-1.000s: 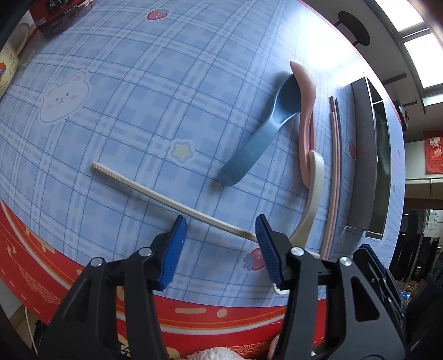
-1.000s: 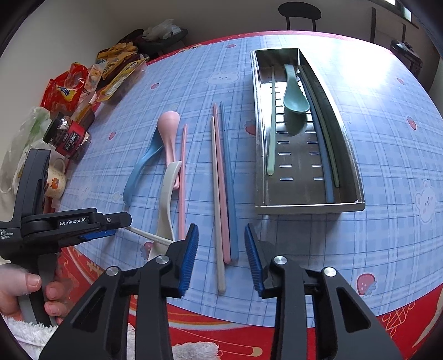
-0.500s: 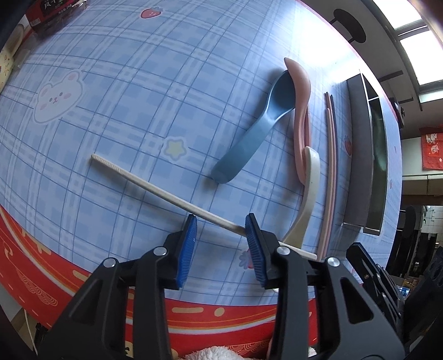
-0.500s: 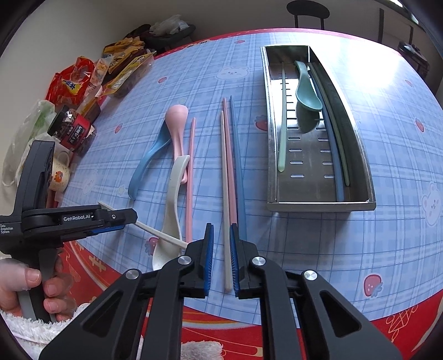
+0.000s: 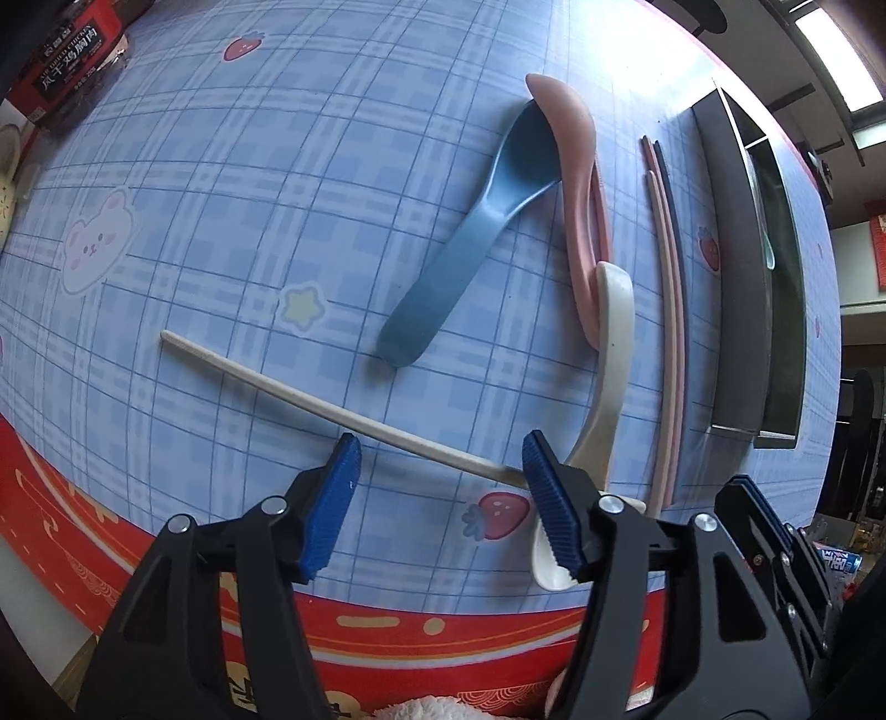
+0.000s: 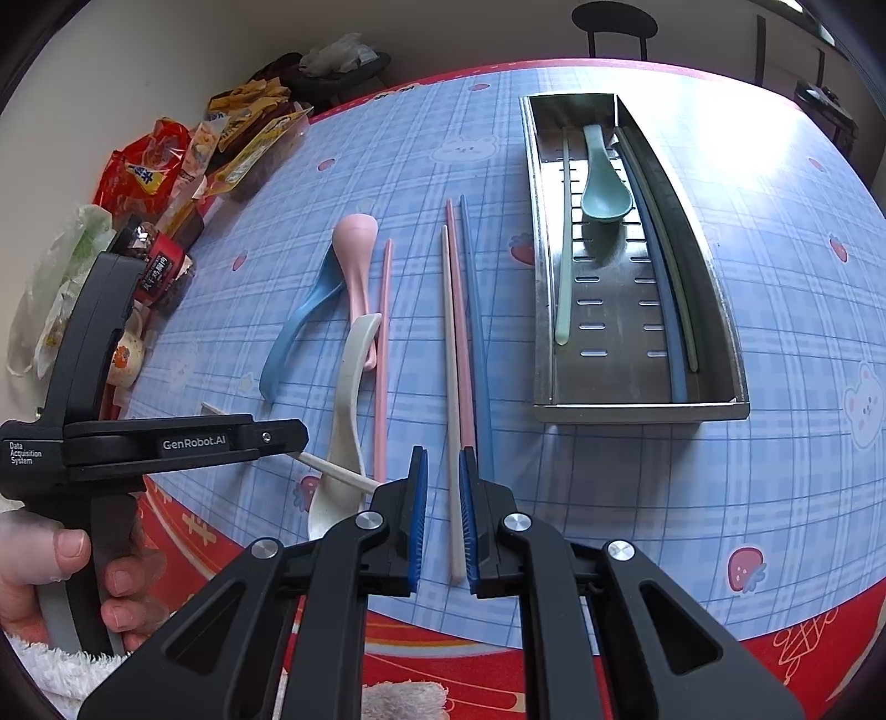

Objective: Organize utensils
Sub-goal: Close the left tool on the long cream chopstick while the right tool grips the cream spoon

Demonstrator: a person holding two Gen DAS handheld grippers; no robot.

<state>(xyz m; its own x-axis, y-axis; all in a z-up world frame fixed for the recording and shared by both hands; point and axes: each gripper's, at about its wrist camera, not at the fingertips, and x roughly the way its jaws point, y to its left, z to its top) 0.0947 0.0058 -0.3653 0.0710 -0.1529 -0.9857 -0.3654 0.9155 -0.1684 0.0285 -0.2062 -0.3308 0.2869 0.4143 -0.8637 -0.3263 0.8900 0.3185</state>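
A cream chopstick (image 5: 332, 404) lies slanted on the blue plaid cloth, its near end under a cream spoon (image 5: 603, 387). My left gripper (image 5: 437, 487) is open, its jaws either side of that chopstick's near part, just above it. A blue spoon (image 5: 470, 243) and a pink spoon (image 5: 576, 183) lie behind. My right gripper (image 6: 442, 520) is nearly shut, with a narrow gap and nothing held, over the near end of another cream chopstick (image 6: 451, 387). Beside it lie pink (image 6: 459, 321) and blue (image 6: 476, 321) chopsticks. The steel tray (image 6: 637, 412) holds a green spoon (image 6: 603, 188) and several chopsticks.
A loose pink chopstick (image 6: 382, 354) lies by the spoons. Snack bags (image 6: 183, 166) and a small jar (image 6: 160, 271) crowd the table's left edge. The red table border (image 6: 720, 631) runs along the near edge. A dark chair (image 6: 614, 27) stands beyond the table.
My left gripper's jaws narrowed, then opened wide again around the cream chopstick. My right gripper closed from open to a narrow gap and shifted over the cream chopstick's near end.
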